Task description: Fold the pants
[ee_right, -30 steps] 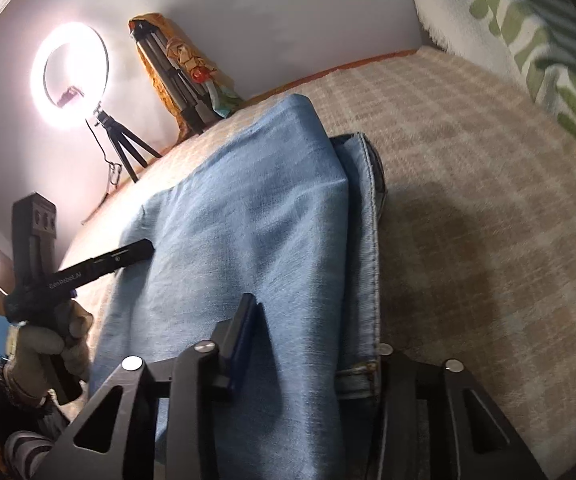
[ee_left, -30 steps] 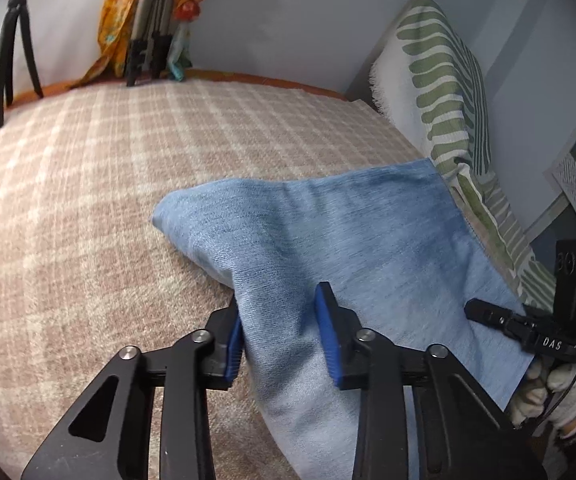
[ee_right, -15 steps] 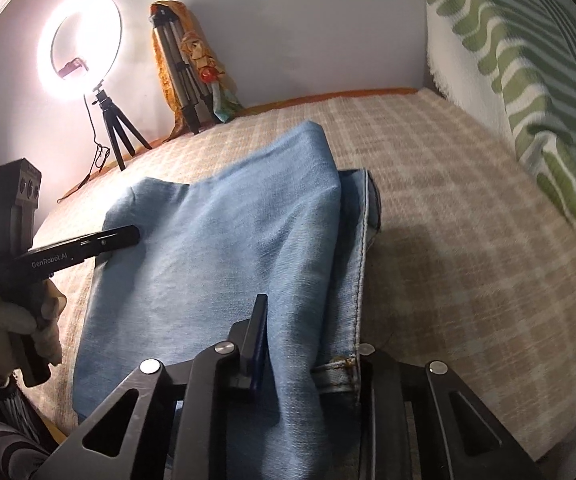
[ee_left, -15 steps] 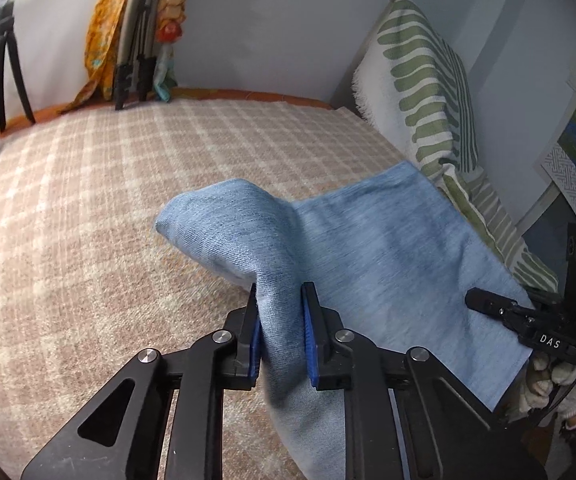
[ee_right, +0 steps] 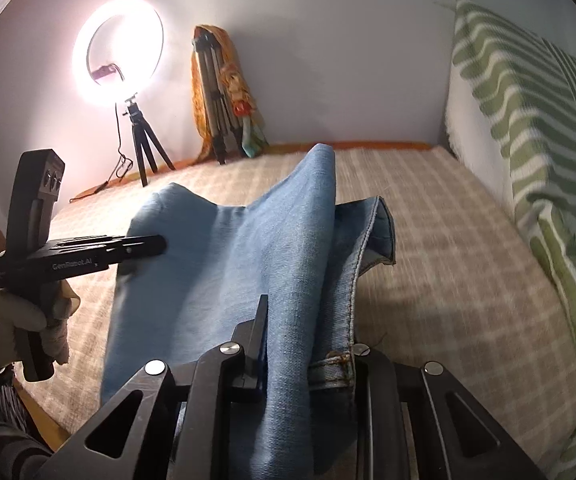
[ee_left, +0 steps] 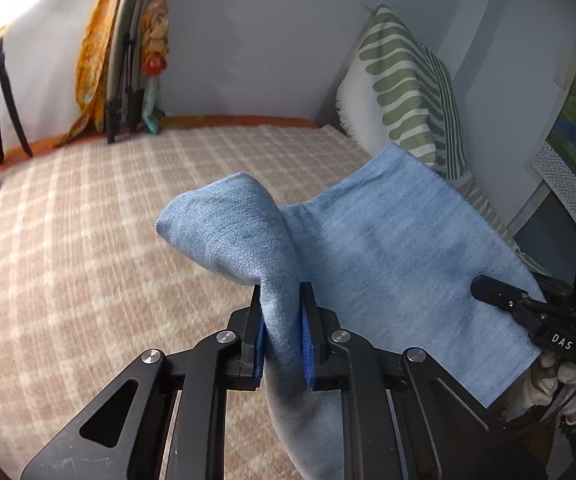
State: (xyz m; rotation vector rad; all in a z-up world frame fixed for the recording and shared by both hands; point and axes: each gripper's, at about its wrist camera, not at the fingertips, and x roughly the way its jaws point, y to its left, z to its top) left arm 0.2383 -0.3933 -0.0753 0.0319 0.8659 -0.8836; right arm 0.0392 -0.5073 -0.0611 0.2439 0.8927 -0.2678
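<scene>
The jeans (ee_left: 388, 264) are lifted off the plaid bed (ee_left: 88, 260), both tongs clamped on denim: left tongs (ee_left: 281, 320) on a bunched fold, right tongs (ee_right: 308, 344) by the waistband. Thick bunch could slip out and wreck the fold.

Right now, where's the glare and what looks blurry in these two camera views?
Right wrist view: the ring light blows out to white and hazes the wall around it; the plaid bedcover smears near the jeans. Left wrist view: glare floods the top-left corner, the bedcover streaks with motion blur, the left gripper stays sharp. Fisheye curves both.
</scene>
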